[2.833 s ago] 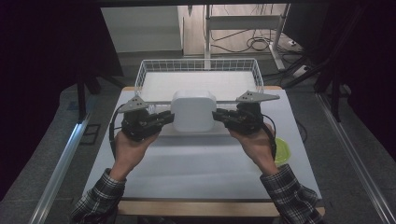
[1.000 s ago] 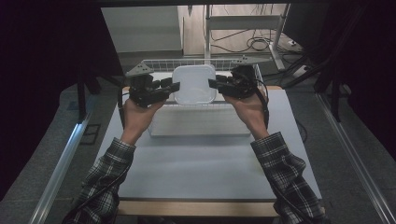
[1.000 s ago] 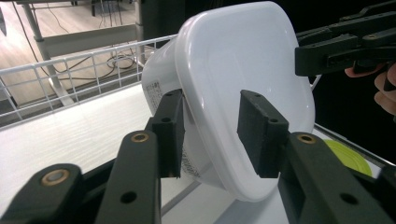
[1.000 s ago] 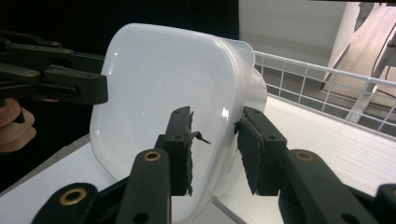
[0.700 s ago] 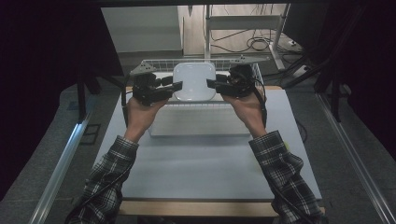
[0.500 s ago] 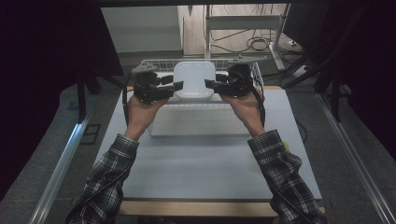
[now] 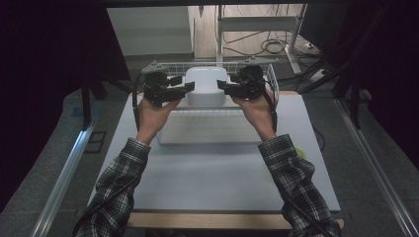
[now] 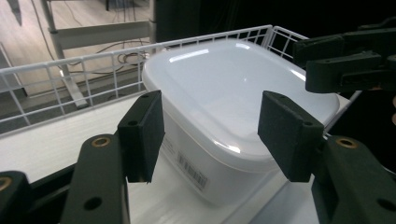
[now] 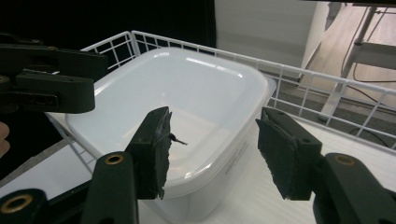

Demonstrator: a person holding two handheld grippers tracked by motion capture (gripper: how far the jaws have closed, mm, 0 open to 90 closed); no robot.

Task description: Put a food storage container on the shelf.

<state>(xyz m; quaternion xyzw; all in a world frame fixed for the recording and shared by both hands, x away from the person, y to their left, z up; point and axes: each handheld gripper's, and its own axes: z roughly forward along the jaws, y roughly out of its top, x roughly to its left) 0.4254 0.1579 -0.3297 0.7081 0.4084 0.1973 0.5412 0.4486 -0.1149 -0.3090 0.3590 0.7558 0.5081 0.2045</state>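
A white plastic container (image 7: 206, 85) with a snapped-on lid stands in the far part of a white wire basket (image 7: 271, 79). My left gripper (image 7: 184, 89) is at its left side and my right gripper (image 7: 225, 88) at its right side, both open. In the left gripper view the container (image 8: 224, 93) lies just beyond my open left gripper (image 8: 210, 135), with the basket (image 8: 70, 79) wall behind it. In the right gripper view the container (image 9: 173, 102) sits ahead of my open right gripper (image 9: 212, 149). Whether the fingertips touch the container I cannot tell.
The basket stands at the far end of a grey table mat (image 7: 207, 177). A small yellow-green object (image 7: 301, 153) lies at the mat's right edge beside the sleeve. Metal rails (image 7: 64, 173) run along the floor on both sides, and shelf legs and cables stand behind the basket.
The container and both grippers went from the table in front of the basket up and away into the basket's far part; over the last second they sank slightly.
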